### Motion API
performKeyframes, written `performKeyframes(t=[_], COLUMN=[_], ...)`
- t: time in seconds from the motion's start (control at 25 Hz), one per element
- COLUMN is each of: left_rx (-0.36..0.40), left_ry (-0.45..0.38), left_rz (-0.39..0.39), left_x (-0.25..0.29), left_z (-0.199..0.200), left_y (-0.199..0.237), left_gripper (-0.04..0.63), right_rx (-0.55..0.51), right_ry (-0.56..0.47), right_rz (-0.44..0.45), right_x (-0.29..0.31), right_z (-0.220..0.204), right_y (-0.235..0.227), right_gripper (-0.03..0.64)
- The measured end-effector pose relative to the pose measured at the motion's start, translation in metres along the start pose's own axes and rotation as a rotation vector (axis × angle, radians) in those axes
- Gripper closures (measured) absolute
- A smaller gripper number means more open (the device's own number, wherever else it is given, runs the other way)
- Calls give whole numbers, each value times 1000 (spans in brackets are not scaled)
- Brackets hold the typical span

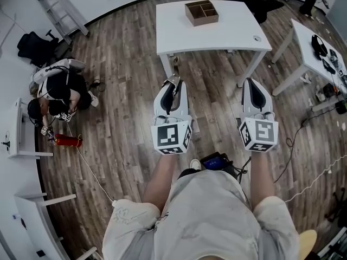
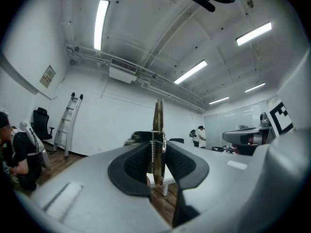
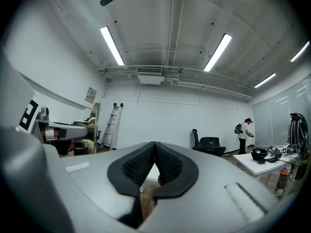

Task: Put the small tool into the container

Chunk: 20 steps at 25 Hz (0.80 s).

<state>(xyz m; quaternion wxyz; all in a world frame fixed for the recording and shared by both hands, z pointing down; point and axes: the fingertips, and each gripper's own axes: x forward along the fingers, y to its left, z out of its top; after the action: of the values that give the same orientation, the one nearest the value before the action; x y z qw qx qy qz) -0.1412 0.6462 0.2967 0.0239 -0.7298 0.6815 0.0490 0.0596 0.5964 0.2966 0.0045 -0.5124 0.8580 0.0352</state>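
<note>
The left claw (image 2: 158,165) grips the thin tool (image 2: 158,125) upright, the right claw (image 3: 154,159) is pinched shut on nothing, and the box (image 1: 201,12) sits far ahead on the desk (image 1: 227,37), so this looks like the carry, and next the tool must get over the box.

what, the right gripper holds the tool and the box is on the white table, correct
Not quite: the left gripper holds the tool, as the left gripper view shows. The box is on the white table.
</note>
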Motion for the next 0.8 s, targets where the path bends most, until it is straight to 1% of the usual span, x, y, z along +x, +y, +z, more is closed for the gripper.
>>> performKeyframes(t=[0.16,0.44,0.64,0.72,0.8], left_rx=[-3,-2,4,10,18], left_ry=[1,6,10,19,29], left_rz=[2,-7,4,5,8], left_x=[15,57,130,171,221], left_z=[-2,-25,-40,-44,-46], left_y=[21,30,22,11,-8], left_gripper=[489,489,489,489,489], right_rx=[1,6,16,26,40], right_ry=[5,-1,7,12,15], right_rz=[-1,1,9,10,13], right_x=[23,70,129,158,193], right_z=[-2,-23,-40,-43,-45], right_y=[9,-4,-51,-83,-127], right_gripper=[612,612,612,612,612])
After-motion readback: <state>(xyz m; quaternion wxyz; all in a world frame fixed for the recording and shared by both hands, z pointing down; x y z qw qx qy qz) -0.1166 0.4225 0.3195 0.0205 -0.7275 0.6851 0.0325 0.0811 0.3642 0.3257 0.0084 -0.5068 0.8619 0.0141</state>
